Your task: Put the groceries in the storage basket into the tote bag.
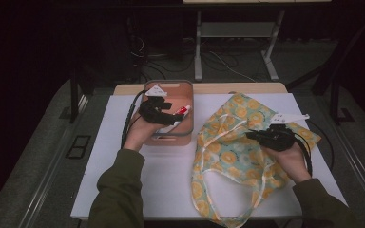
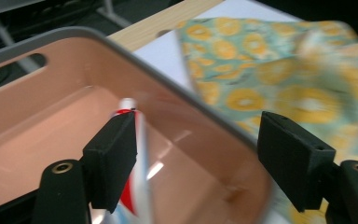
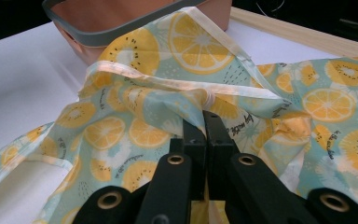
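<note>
Toothpaste tube (image 2: 130, 154) (cap toward bin's (image 2: 177, 88) far wall)

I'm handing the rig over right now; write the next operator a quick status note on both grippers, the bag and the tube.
Left gripper: open, jaws wide, over the pink bin; one jaw is beside the red-and-white tube, not yet gripping it.
Right gripper: shut on the fruit-print bag, pinching a fold of fabric near its taped edge.
The bag lies crumpled on the white table, right of the bin, partly against it.
Done: bag gripped. Left, by my guess: close on the tube, lift it out and put it in the bag.
</note>
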A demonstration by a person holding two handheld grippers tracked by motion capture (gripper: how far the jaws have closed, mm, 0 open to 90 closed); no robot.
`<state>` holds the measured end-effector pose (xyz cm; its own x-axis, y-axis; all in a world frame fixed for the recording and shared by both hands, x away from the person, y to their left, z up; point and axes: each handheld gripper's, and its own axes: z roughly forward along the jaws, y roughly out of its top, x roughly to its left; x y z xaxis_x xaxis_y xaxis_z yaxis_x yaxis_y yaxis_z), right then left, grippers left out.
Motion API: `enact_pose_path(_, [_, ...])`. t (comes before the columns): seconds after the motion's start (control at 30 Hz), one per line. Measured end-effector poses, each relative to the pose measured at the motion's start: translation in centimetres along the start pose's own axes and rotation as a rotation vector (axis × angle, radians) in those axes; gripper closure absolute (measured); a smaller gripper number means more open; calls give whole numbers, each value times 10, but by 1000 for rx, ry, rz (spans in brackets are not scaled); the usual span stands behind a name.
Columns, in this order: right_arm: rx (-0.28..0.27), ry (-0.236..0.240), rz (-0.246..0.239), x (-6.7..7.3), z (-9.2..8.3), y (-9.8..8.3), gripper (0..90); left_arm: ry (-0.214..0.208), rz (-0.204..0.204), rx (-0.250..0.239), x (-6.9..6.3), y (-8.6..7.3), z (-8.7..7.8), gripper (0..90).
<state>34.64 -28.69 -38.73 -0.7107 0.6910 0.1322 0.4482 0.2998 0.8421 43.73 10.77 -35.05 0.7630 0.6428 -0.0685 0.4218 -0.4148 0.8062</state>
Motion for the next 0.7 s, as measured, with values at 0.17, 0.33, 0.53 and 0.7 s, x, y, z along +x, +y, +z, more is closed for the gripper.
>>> enact_pose_path(0.17, [5,4,-11,2,2,0,887,35,1,26,16,4,20,299])
enact_pose_path(0.33, [4,8,-9,3,1,-1,888,69,-19,54,30,-3,36,338])
enact_pose_path(0.53, [1,11,-6,2,0,-2,888,88,-22,142,36,-11,53,357])
enact_pose_path(0.7, [5,12,-2,3,0,-3,888,94,-20,263,38,-13,69,378])
